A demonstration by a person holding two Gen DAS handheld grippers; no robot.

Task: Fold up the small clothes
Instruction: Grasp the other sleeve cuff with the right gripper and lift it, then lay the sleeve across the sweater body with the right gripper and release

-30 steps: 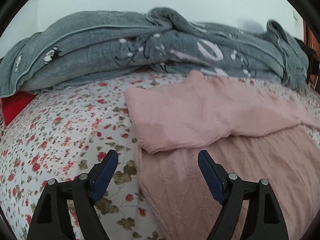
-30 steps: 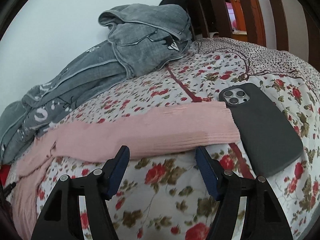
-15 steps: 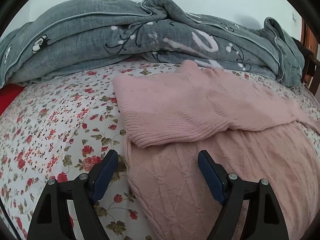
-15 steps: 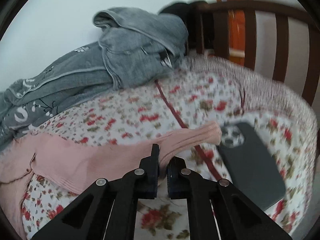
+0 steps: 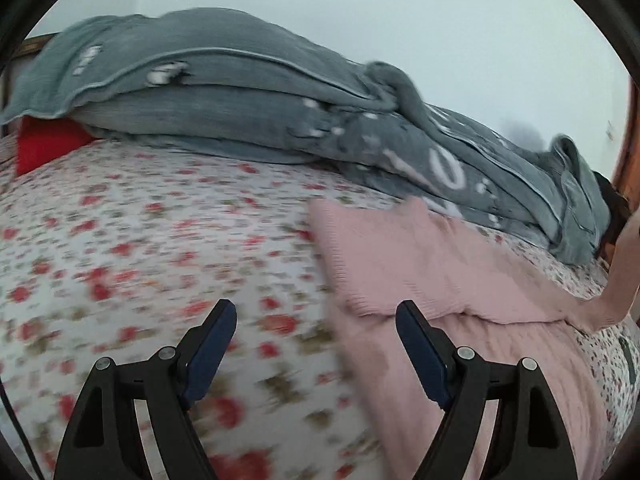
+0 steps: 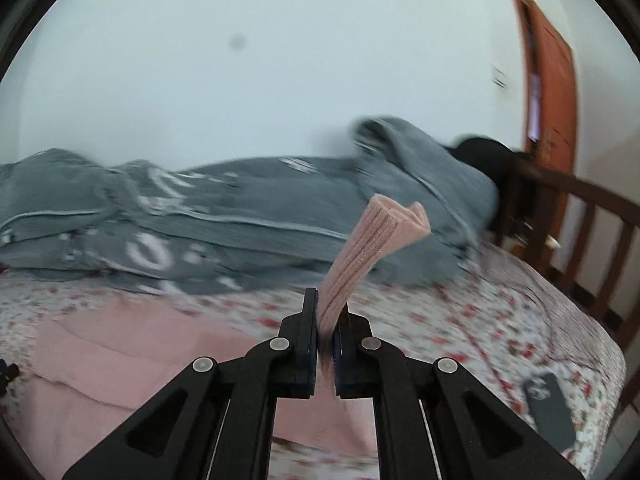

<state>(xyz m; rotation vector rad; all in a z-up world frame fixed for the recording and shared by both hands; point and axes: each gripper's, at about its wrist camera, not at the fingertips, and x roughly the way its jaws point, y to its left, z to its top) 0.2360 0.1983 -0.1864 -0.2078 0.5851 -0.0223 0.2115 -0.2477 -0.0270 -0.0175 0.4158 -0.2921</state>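
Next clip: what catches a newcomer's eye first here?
The pink sleeve cuff sticking up from the shut right tool, lifted above the floral bed. Then the pink sweater spread in front of the open left tool, with a rumpled grey blanket along the wall.

Pink sweater sleeve cuff is clamped between the closed jaws of the right gripper, raised above the floral bedspread. Grey blanket is seen behind; a dark phone is lying lower right.

Both wrist views look low across the bed, apparently sharing the grey blanket.
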